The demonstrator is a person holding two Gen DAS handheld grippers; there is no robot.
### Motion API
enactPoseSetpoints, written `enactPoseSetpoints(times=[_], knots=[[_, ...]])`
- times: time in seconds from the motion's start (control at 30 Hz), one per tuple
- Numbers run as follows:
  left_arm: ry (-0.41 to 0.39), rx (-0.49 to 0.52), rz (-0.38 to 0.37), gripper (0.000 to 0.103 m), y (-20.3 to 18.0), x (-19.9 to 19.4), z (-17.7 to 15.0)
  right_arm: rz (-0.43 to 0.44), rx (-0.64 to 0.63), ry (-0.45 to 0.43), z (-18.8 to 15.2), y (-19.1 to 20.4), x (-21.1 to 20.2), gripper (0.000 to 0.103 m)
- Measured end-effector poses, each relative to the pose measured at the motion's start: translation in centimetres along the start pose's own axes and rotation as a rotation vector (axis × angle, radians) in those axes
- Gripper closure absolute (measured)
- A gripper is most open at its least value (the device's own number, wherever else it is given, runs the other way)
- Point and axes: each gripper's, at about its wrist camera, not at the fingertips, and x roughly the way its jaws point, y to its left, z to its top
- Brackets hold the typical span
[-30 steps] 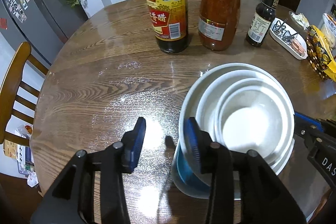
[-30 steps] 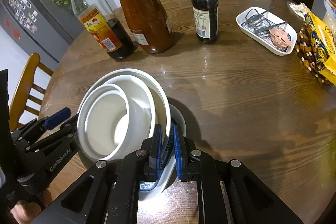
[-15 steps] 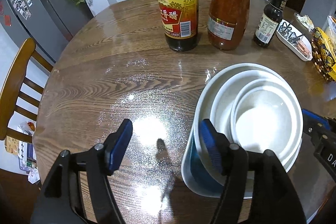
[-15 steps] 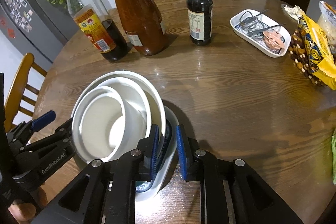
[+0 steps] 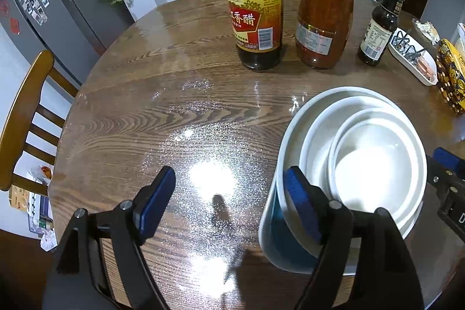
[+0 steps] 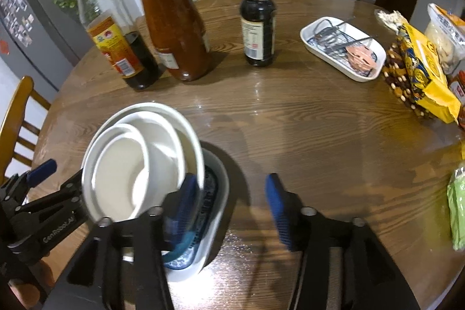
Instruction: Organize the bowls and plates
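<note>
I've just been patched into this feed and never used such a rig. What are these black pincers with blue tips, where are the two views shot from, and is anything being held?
They are handheld two-finger grippers, one in each of a person's hands, each with a camera looking along its fingers. One view shows the left gripper, the other the right gripper. On the wooden table sit nested white bowls, three bottles and a small dish. Both grippers' jaws have just been opening; nothing is held, and the stack rests on the table.

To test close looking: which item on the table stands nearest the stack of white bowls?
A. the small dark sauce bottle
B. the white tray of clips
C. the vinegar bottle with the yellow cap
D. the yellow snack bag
C: in the right wrist view the vinegar bottle stands just behind the stack of bowls; the others sit further right.
</note>
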Motion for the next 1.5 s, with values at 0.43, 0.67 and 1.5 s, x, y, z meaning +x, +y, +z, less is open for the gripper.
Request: enactPoseSetpoints(times=[0.43,0.67,1.5], knots=[[0.009,-0.015,0.01,0.014,0.4,0.1,0.0,-0.005,0.023,-0.007,-0.1,-0.8,0.0,0.032],[0.008,-0.013,0.02,0.012,0.5,0.2,0.0,-0.003,0.026,-0.008,-0.1,-0.8,-0.1,0.032],[-0.112,-0.021,0.017,0.001,0.6,-3.4,-0.2,0.032,0.029,-0.074,-0.1,-0.4,-2.3,0.022]])
